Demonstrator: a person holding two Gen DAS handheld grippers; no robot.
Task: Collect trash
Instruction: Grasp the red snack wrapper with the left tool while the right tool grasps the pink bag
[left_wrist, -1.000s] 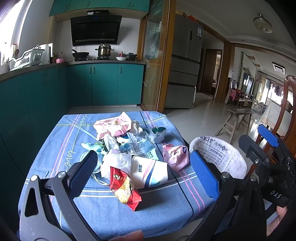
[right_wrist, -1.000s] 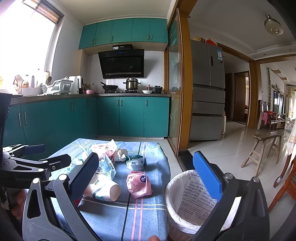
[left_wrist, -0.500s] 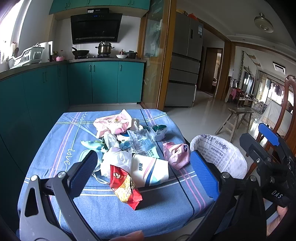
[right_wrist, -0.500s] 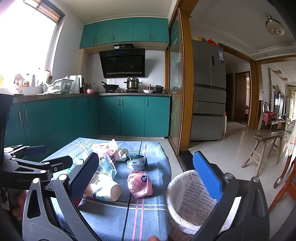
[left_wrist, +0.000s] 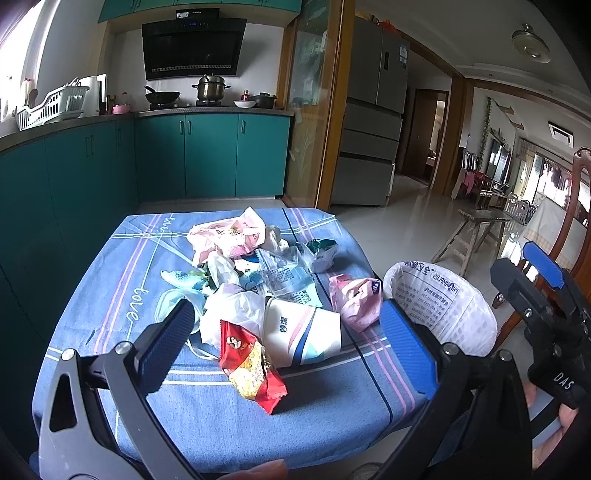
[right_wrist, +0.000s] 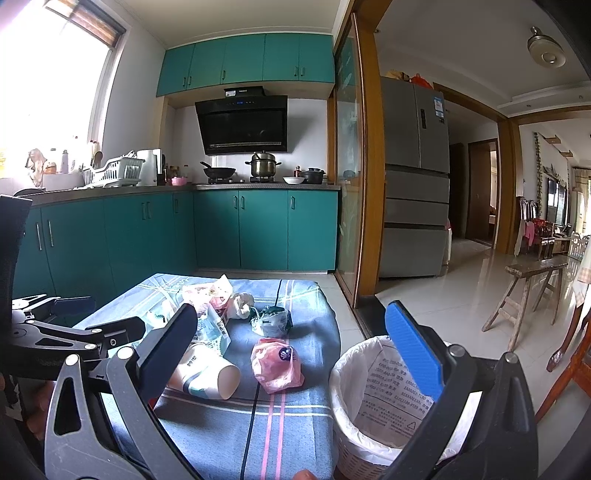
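Both grippers, left gripper (left_wrist: 288, 347) and right gripper (right_wrist: 295, 354), gape wide and empty; grab the red snack packet (left_wrist: 251, 365) at lower centre first, then drop it in the lined bin (right_wrist: 373, 398) at lower right.

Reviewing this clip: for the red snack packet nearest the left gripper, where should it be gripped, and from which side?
Probably at the near end of the red snack packet, coming straight ahead and down with the open left gripper. It lies flat on the blue tablecloth, its far end tucked against the paper cup and white bag; the near end is clear.

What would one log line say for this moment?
left tongs open | right tongs open | trash pile on table | bin beside table
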